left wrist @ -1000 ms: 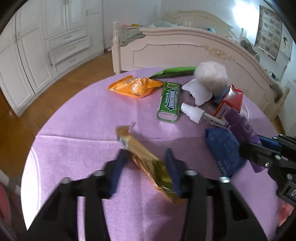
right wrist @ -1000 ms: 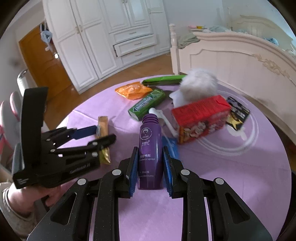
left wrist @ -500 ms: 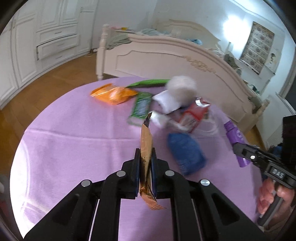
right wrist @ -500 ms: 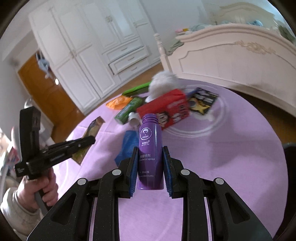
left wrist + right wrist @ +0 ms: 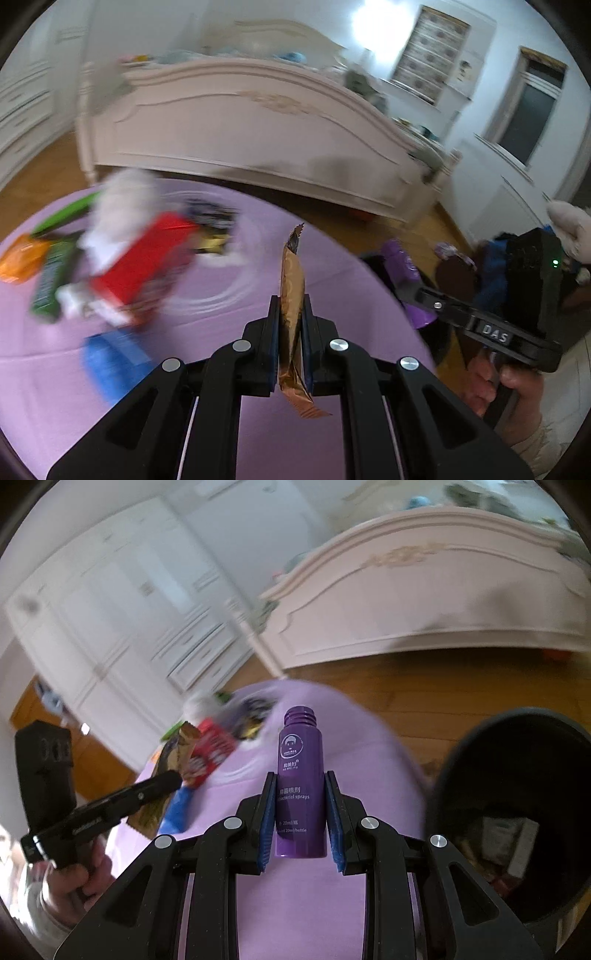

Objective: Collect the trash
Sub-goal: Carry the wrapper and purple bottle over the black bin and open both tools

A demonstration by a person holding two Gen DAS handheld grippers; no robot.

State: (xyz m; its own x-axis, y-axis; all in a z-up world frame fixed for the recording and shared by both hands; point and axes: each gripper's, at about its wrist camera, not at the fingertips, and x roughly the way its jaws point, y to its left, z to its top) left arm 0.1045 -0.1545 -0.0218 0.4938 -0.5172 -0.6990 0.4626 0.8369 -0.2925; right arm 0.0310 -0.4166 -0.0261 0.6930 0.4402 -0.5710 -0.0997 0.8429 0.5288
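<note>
My left gripper (image 5: 290, 314) is shut on a gold-brown snack wrapper (image 5: 292, 280), which stands upright between the pads above the purple tablecloth (image 5: 229, 435). My right gripper (image 5: 300, 790) is shut on a small purple spray bottle (image 5: 300, 775) without a cap, near the table's right edge. A black trash bin (image 5: 517, 775) with some rubbish inside sits just right of the bottle. In the left wrist view the right gripper (image 5: 410, 291) and the purple bottle (image 5: 400, 260) appear at the right. In the right wrist view the left gripper (image 5: 173, 777) and its wrapper (image 5: 184, 744) appear at the left.
On the cloth lie a red carton (image 5: 147, 258), a white fluffy ball (image 5: 123, 199), a green gum pack (image 5: 51, 284), an orange bag (image 5: 20, 260), a blue packet (image 5: 110, 354) and a dark wrapper (image 5: 212, 218). A bed footboard (image 5: 240, 122) and white wardrobes (image 5: 122, 627) stand beyond.
The left gripper closed on the gold wrapper, lifted it off the cloth and swung right. The right gripper carried the purple bottle right, and the black bin has come into view.
</note>
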